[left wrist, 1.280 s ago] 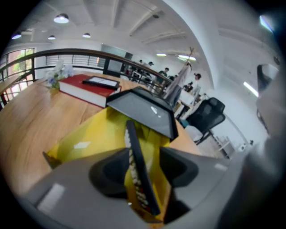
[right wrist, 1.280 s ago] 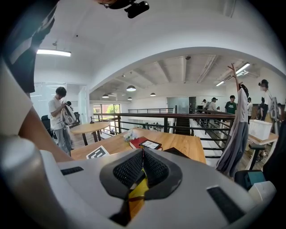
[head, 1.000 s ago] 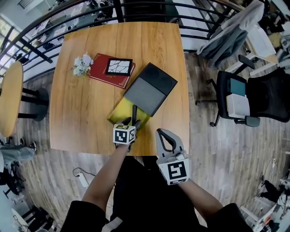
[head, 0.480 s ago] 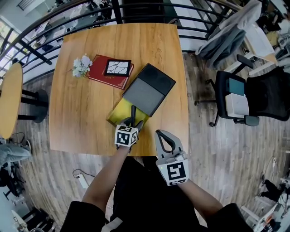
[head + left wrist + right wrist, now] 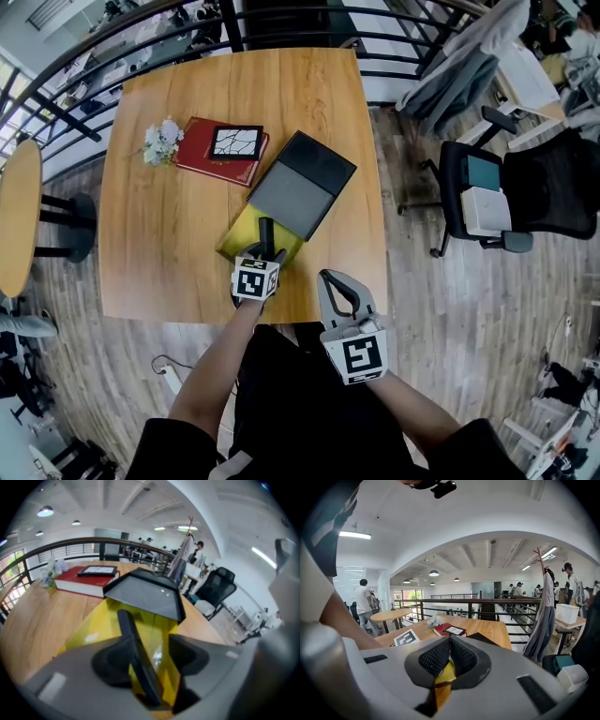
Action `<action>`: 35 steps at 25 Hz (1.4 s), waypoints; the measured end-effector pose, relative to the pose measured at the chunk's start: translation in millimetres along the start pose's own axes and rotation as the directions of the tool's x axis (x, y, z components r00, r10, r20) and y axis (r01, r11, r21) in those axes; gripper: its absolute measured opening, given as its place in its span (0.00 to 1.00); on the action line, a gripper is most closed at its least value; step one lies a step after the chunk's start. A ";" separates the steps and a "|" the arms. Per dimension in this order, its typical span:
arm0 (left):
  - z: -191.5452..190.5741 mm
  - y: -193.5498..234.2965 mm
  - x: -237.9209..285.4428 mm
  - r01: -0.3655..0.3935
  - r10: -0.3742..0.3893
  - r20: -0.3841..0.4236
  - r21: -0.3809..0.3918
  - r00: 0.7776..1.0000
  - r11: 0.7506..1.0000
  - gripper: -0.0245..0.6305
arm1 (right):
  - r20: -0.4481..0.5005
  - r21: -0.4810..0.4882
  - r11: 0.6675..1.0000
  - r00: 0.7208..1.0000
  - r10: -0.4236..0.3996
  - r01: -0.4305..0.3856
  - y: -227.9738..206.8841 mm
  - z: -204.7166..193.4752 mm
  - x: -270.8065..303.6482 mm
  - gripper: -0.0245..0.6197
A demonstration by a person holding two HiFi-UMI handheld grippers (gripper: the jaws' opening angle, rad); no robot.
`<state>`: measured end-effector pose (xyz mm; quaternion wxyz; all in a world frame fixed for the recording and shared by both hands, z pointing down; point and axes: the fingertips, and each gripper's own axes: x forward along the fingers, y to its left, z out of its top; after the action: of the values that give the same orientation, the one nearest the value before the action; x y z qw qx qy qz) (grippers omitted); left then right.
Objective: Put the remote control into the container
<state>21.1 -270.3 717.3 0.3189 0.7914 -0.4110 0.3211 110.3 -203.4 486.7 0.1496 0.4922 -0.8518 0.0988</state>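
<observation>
A black remote control (image 5: 265, 234) lies tilted in the yellow container (image 5: 238, 240) near the table's front edge. The container's dark grey lid (image 5: 302, 184) is slid back over its far end. My left gripper (image 5: 265, 253) is at the container's near end. In the left gripper view the remote (image 5: 133, 644) leans on the left pad with a gap to the right pad, above the yellow container (image 5: 89, 630). My right gripper (image 5: 336, 279) hangs off the table's front edge, shut and holding nothing; its pads (image 5: 450, 644) meet at the tip.
A red book (image 5: 202, 159) carrying a black-and-white patterned square (image 5: 234, 142) lies at the back left beside a small bunch of flowers (image 5: 161, 141). A railing runs behind the table. An office chair (image 5: 497, 197) stands to the right and a round table (image 5: 19, 216) to the left.
The left gripper and remote stay at the container's near end, nearly where they were. The head view has shifted a little. The right gripper has not moved.
</observation>
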 end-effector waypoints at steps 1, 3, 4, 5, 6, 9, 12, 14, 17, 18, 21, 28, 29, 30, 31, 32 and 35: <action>-2.6 3.2 0.3 -0.004 0.004 -0.010 -0.007 1.000 1.000 0.39 | 0.002 0.000 1.000 1.000 0.001 -0.001 1.4 0.4 0.1 0.07; -7.9 7.1 0.8 -0.004 0.003 -0.021 -0.030 1.000 1.000 0.40 | 0.006 0.000 1.000 1.000 0.001 -0.001 3.8 0.6 -0.5 0.07; -9.4 8.0 0.2 -0.002 0.001 -0.019 -0.038 1.000 0.999 0.40 | 0.005 0.000 1.000 1.000 0.000 0.000 4.7 0.4 -0.8 0.07; -9.7 8.4 -1.0 0.000 0.000 -0.014 -0.042 1.000 0.999 0.40 | 0.004 -0.001 1.000 1.000 0.000 0.000 5.6 0.3 -0.8 0.07; -8.7 8.4 -2.9 0.001 -0.002 -0.005 -0.042 1.000 0.999 0.40 | 0.003 -0.002 1.000 1.000 -0.001 0.001 6.4 0.4 -0.7 0.07; -1.1 7.1 -10.5 0.015 -0.012 0.053 -0.052 0.999 0.999 0.40 | 0.001 0.000 1.000 1.000 -0.002 0.002 10.2 1.4 -0.3 0.07; 5.9 7.0 -19.3 0.021 -0.015 0.110 -0.055 0.994 0.998 0.40 | 0.009 0.010 1.000 1.000 0.003 -0.003 16.5 4.0 -0.2 0.07; 9.1 7.2 -25.6 0.023 -0.015 0.133 -0.057 0.991 0.998 0.40 | 0.013 0.004 1.000 1.000 0.009 -0.009 22.2 6.1 0.0 0.07; 13.3 5.9 -37.4 0.024 -0.013 0.163 -0.065 0.987 0.998 0.40 | 0.019 0.008 1.000 1.000 0.017 -0.017 31.3 9.3 0.6 0.07; 14.2 4.7 -41.7 0.025 -0.014 0.171 -0.066 0.985 0.997 0.40 | 0.021 0.012 1.000 1.000 0.019 -0.020 34.5 10.7 0.6 0.07; 15.8 -0.4 -55.2 0.039 -0.027 0.190 -0.060 0.981 0.997 0.40 | 0.029 0.015 1.000 0.999 0.027 -0.028 43.6 16.1 0.9 0.07; 21.2 -21.6 -94.9 0.078 -0.066 0.262 -0.035 0.963 0.996 0.38 | 0.042 0.014 1.000 0.999 0.022 -0.023 58.1 21.7 -3.5 0.07; 22.6 -23.1 -102.1 0.078 -0.065 0.276 -0.037 0.959 0.996 0.37 | 0.042 0.013 1.000 0.999 0.023 -0.024 61.0 22.8 -4.7 0.07; 23.8 -24.3 -109.6 0.078 -0.063 0.291 -0.039 0.955 0.996 0.36 | 0.044 0.012 1.000 0.999 0.024 -0.024 64.2 24.4 -6.2 0.07; 25.1 -25.4 -117.4 0.077 -0.062 0.305 -0.037 0.950 0.996 0.35 | 0.047 0.010 1.000 0.999 0.024 -0.024 67.7 26.3 -7.9 0.07; 26.5 -26.8 -125.2 0.076 -0.062 0.319 -0.031 0.946 0.997 0.34 | 0.051 0.009 1.000 0.998 0.023 -0.024 71.0 28.3 -9.6 0.07; 30.0 -32.6 -150.6 0.076 -0.072 0.362 0.003 0.930 0.997 0.34 | 0.064 0.006 1.000 0.998 0.020 -0.020 80.9 33.1 -14.9 0.07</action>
<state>-12.2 -211.3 575.7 0.2541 0.8501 -0.4341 0.1556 41.9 -161.7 448.8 0.1194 0.4871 -0.8607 0.0873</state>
